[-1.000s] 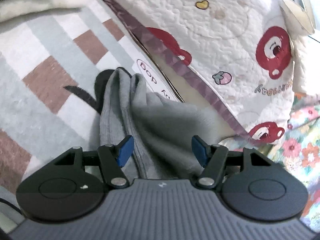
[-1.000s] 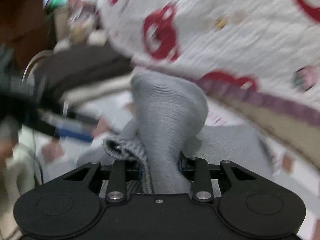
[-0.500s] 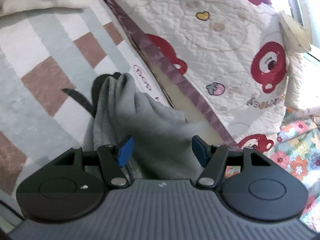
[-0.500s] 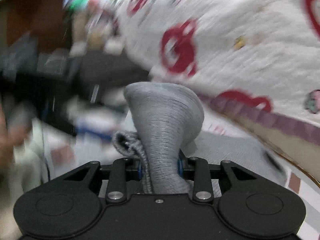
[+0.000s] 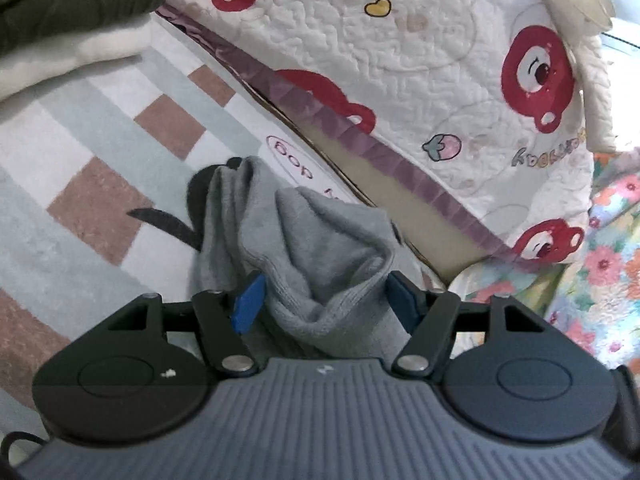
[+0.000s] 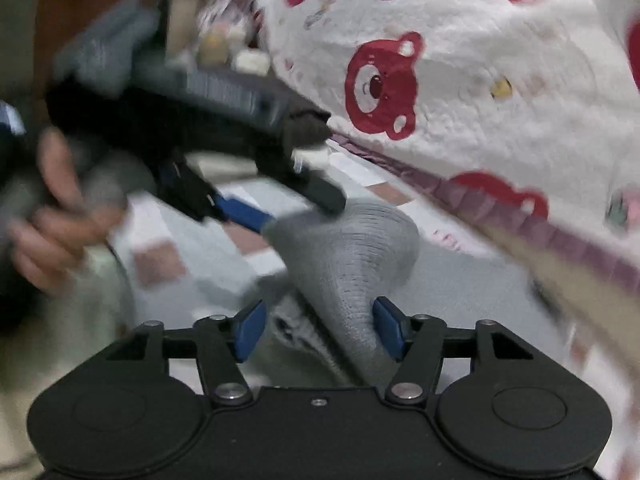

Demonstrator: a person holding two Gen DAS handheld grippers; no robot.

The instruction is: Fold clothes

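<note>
Since 1 second ago the right gripper [image 6: 318, 330] has let go: its jaws, then clamped on the grey garment [image 6: 352, 256], are opening, the cloth standing loose between them. The left gripper [image 5: 324, 300] has its jaws opening too, bunched grey fabric lying between the 2 blue pads [image 5: 248, 300]. The garment lies on the checked bedsheet [image 5: 80, 152] beside the bear-print quilt [image 5: 440, 80].

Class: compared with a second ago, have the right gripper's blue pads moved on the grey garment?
Yes. The right gripper is opening: its pads stand off the grey garment, wider against its black body.
</note>
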